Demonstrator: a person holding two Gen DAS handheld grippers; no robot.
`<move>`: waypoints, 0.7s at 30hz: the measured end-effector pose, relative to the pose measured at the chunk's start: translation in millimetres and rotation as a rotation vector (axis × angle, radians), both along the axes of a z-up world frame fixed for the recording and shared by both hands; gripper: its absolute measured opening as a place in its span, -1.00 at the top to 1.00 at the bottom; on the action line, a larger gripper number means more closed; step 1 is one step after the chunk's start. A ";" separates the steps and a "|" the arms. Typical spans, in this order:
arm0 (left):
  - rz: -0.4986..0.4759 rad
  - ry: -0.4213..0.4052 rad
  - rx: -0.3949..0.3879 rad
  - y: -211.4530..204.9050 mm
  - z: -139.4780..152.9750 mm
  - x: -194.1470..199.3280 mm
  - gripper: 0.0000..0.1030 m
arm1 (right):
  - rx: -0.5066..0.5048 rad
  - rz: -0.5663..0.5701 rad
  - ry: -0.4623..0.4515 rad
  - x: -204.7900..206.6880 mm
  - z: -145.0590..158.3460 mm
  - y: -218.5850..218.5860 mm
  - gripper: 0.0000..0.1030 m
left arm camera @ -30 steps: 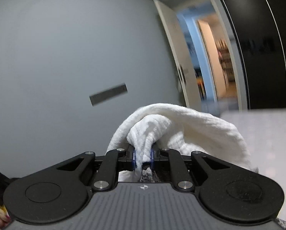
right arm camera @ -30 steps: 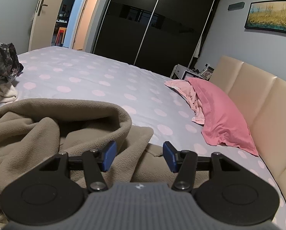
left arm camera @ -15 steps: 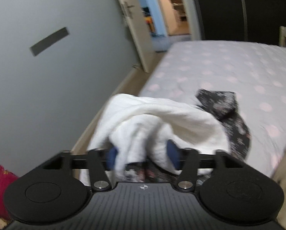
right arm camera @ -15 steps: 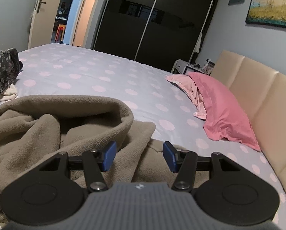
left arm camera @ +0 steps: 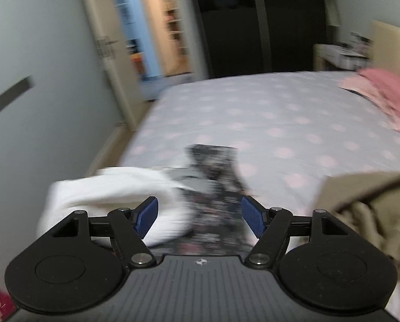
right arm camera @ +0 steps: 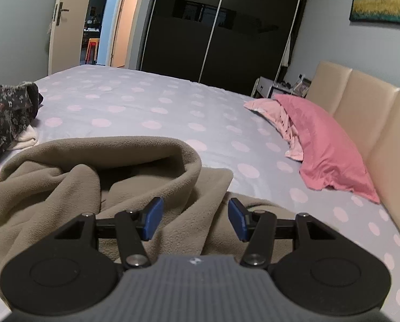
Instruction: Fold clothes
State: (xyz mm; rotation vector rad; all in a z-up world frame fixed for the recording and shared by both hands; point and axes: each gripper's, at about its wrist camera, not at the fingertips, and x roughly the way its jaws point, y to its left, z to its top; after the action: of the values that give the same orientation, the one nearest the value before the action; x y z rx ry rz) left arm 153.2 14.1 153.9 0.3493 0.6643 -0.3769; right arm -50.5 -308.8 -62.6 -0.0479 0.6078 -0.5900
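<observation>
Left gripper [left arm camera: 199, 219] — jaws just opened wide, nothing gripped; the white garment [left arm camera: 106, 196] and the dark floral garment [left arm camera: 213, 187] are seen lying on the bed [left arm camera: 267, 123] beyond them, blurred. Right gripper [right arm camera: 195, 219] — jaws partly open, poised over the crumpled beige fleece [right arm camera: 92, 171], nothing clamped. Pink pillow [right arm camera: 326, 145] lies by the headboard.

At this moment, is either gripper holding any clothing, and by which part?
Nothing is held. The left gripper, its fingers just opened, has let go of the white garment; the right gripper is open over the beige fleece.
</observation>
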 end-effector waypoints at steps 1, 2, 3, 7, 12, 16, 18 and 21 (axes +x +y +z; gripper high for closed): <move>-0.037 0.018 -0.008 -11.3 -10.4 -4.2 -0.34 | 0.010 0.000 -0.003 -1.0 0.0 -0.9 -0.11; -0.074 0.037 -0.016 -22.7 -21.0 -8.4 -0.35 | 0.019 0.001 -0.004 -1.8 -0.2 -1.1 -0.11; -0.108 0.067 -0.023 -35.9 -36.8 -11.4 -0.35 | 0.026 0.004 -0.005 -2.8 -0.5 -0.9 -0.12; -0.190 0.177 -0.041 -74.8 -98.3 -19.0 -0.35 | 0.049 0.042 -0.011 -4.8 -2.4 5.0 -0.18; -0.191 0.367 -0.120 -103.4 -180.4 -16.5 -0.34 | 0.106 0.102 -0.009 -2.3 -7.2 12.3 -0.30; -0.180 0.464 -0.138 -120.1 -237.0 -15.8 -0.34 | 0.174 0.104 -0.027 5.2 -10.9 10.3 -0.46; -0.158 0.487 -0.112 -125.4 -257.5 -14.3 -0.34 | 0.194 0.097 -0.019 12.0 -14.8 9.8 -0.46; -0.102 0.531 -0.092 -128.7 -284.0 -7.2 -0.34 | 0.226 0.095 -0.007 22.7 -20.3 6.4 -0.47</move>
State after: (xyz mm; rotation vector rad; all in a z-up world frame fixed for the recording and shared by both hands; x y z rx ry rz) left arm 146.0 -114.6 -130.2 0.1935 1.1464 -0.6052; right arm -27.7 -302.4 -83.0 0.1368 0.6582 -0.4269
